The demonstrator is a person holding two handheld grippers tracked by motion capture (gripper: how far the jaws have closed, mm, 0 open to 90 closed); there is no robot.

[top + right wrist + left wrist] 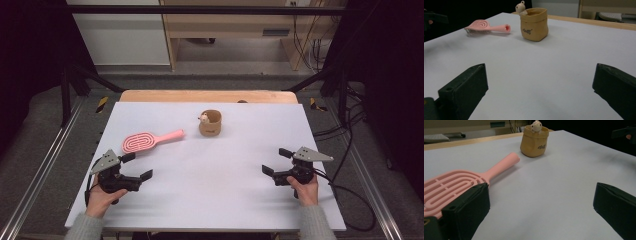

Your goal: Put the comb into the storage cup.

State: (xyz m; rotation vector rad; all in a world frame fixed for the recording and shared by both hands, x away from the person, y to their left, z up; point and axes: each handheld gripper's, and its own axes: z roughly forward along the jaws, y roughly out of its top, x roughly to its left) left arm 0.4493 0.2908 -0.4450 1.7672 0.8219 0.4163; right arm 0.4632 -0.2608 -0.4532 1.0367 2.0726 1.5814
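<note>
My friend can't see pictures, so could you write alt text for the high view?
A person's two hands hold the left gripper and right gripper, jaws open, low over a white table. Farther back lie a pink hairbrush and a tan pot with a small figure on its rim.

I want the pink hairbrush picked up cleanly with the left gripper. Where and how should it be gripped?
Grip the pink hairbrush by its slim straight handle, probably from above, fingers either side. It lies flat on the white table, and the handle points toward the tan pot. The open left gripper is nearest.
</note>
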